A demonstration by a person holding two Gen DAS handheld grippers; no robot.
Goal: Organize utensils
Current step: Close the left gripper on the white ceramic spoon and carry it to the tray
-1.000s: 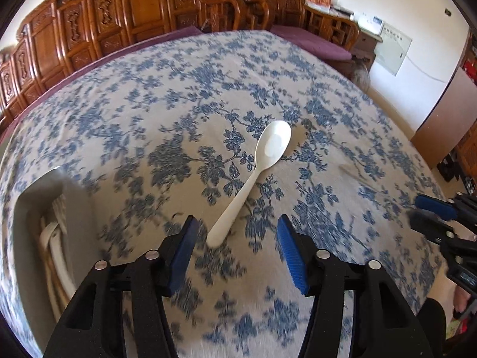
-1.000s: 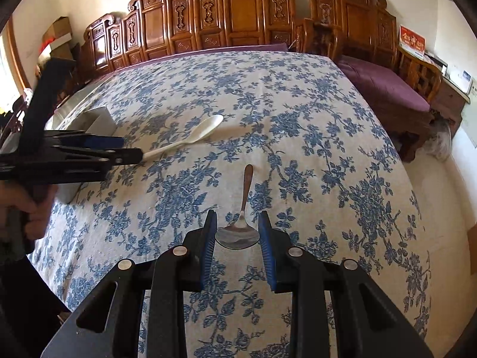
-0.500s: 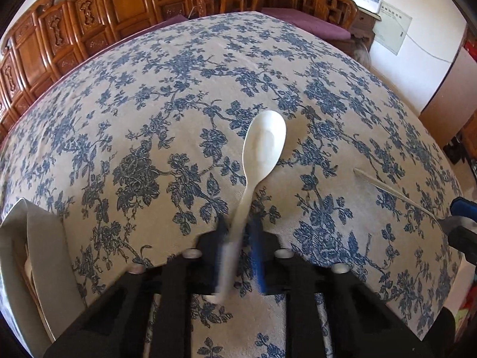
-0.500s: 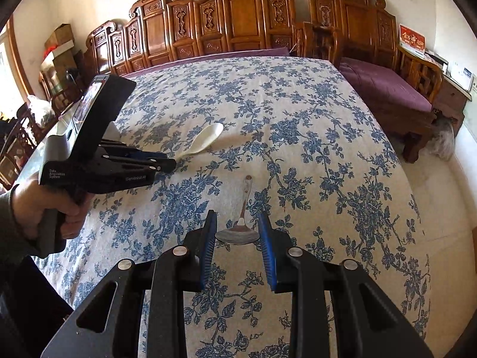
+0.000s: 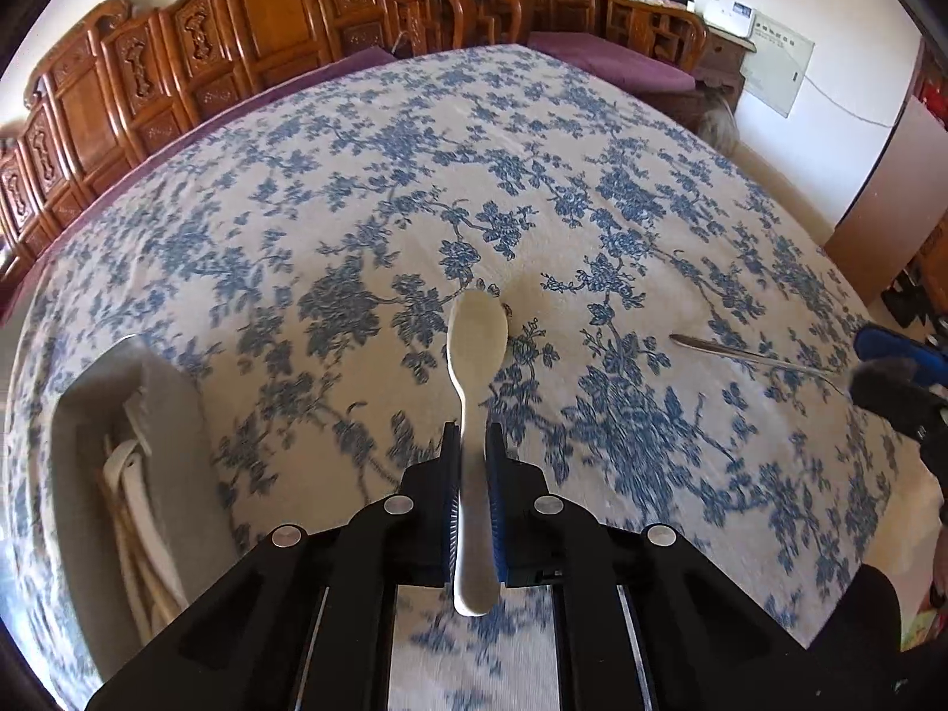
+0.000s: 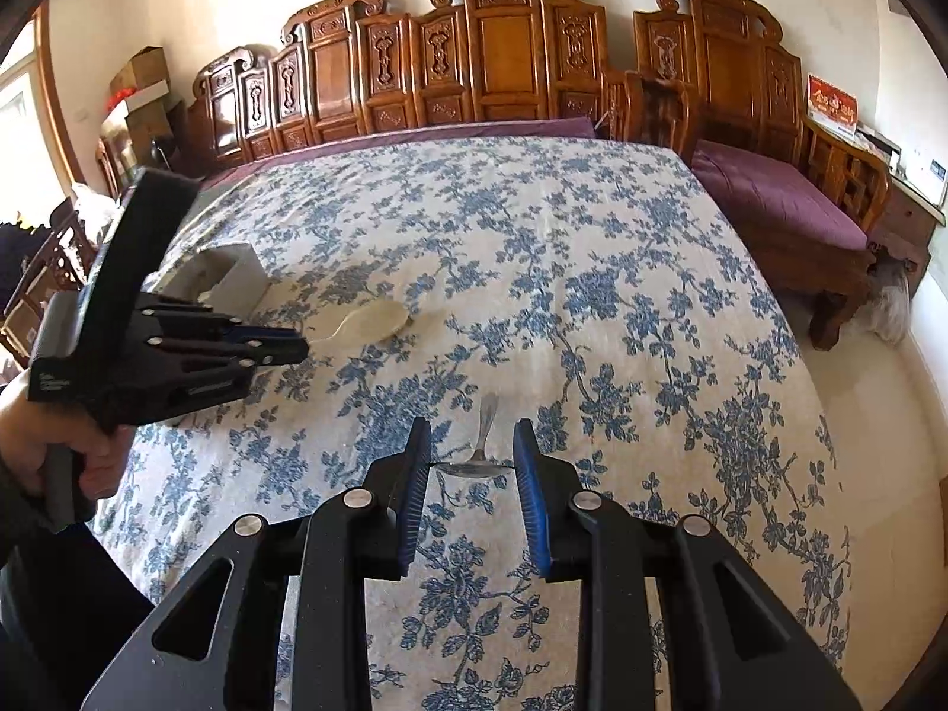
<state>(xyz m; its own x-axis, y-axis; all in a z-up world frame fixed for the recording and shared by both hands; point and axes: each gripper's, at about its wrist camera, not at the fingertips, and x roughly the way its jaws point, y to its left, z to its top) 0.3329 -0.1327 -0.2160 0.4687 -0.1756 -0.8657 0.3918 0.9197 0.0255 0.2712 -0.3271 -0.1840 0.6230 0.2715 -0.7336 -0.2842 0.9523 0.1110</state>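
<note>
My left gripper [image 5: 472, 435] is shut on the handle of a white ceramic spoon [image 5: 476, 332] and holds it above the floral tablecloth, bowl pointing away. It shows from the side in the right wrist view [image 6: 296, 346], with the spoon [image 6: 370, 320] sticking out. My right gripper [image 6: 472, 444] is open, its fingers either side of the bowl of a metal spoon [image 6: 480, 456] that lies on the cloth. The metal spoon's handle [image 5: 752, 355] shows at the right of the left wrist view, beside the right gripper [image 5: 894, 361].
A grey open container [image 5: 89, 415] with white utensils inside sits on the table at the left; it also shows in the right wrist view [image 6: 231, 272]. Carved wooden chairs [image 6: 509, 59] line the table's far edge. A purple-cushioned bench [image 6: 782, 195] stands at the right.
My left gripper has closed on the white spoon's handle and lifted it off the cloth. My right gripper has stayed open around the metal spoon's bowl.
</note>
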